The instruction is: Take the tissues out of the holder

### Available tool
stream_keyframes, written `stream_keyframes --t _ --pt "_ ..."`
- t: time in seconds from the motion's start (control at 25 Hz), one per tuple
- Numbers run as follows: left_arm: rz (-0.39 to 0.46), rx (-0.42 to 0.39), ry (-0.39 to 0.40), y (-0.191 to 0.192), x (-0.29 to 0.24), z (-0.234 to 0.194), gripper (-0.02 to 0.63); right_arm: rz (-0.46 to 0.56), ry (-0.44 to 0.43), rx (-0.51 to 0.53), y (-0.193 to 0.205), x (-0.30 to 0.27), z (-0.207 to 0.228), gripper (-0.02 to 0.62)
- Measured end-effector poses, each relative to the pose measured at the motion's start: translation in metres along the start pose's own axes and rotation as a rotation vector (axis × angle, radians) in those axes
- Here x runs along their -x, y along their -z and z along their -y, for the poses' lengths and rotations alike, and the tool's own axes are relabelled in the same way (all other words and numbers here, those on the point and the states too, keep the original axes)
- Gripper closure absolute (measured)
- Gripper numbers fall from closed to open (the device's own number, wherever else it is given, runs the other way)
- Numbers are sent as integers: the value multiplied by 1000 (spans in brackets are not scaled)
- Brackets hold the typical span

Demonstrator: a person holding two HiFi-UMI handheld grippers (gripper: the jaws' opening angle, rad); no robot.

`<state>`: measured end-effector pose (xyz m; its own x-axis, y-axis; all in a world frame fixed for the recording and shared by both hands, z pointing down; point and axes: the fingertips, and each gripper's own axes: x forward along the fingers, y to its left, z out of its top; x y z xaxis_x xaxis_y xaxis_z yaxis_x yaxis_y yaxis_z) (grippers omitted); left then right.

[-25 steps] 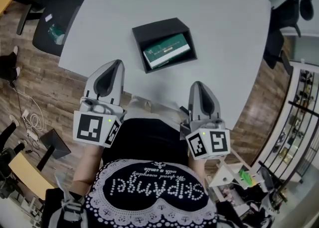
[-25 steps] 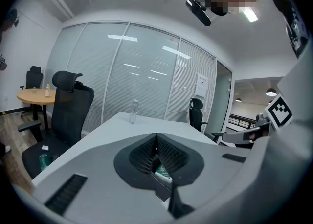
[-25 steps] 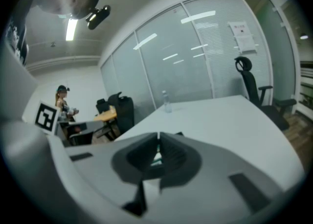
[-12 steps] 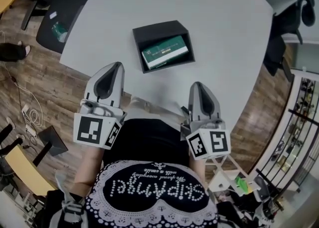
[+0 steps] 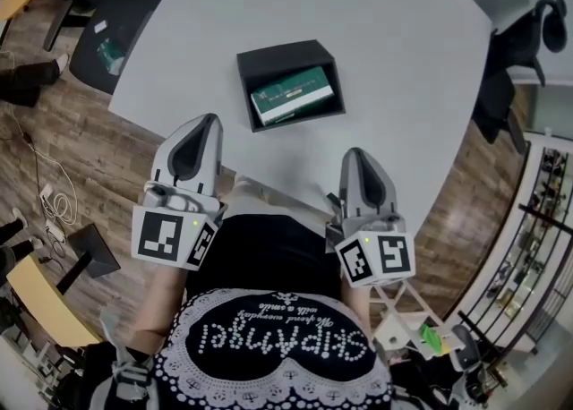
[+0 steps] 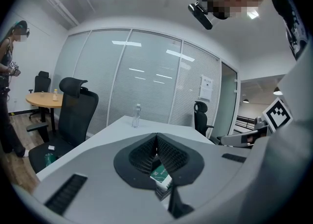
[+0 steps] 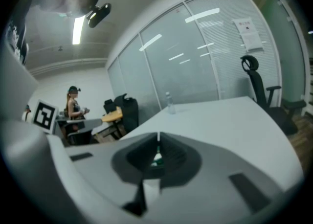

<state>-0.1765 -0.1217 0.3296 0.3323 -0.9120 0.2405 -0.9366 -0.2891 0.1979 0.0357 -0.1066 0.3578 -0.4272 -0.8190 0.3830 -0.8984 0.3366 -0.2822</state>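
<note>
On the grey table [image 5: 385, 32], ahead of both grippers, stands a black open-topped holder [image 5: 288, 83]. A green tissue pack [image 5: 293, 95] lies flat inside it. My left gripper [image 5: 210, 117] hovers at the table's near edge, below and left of the holder, jaws shut and empty. My right gripper [image 5: 352, 152] is level with it, below and right of the holder, also shut with nothing in it. In the left gripper view the left gripper [image 6: 156, 135] has its pads together, and the tissue pack [image 6: 160, 175] shows beneath them. The right gripper [image 7: 158, 134] looks the same, with a sliver of the green tissue pack [image 7: 157, 159] under it.
Black office chairs stand at the table's left [image 5: 112, 32] and right [image 5: 506, 50]. A water bottle [image 6: 137, 115] stands at the table's far side. A person [image 6: 7, 71] stands near a round wooden table [image 6: 46, 99]. Cables lie on the wood floor [image 5: 54, 211].
Both grippers stay where they were, shut. The holder and pack have not moved. A person's feet at the left edge of the floor have shifted.
</note>
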Motion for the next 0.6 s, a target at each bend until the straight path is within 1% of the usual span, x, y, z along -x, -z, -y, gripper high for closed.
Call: stream_keyframes --t 0.4,0.6 --pt "9 0 18 -3 -1 10 577 9 11 -2 -2 8 5 560" --pt "10 -13 34 -2 -4 17 577 11 35 -10 2 15 13 560"
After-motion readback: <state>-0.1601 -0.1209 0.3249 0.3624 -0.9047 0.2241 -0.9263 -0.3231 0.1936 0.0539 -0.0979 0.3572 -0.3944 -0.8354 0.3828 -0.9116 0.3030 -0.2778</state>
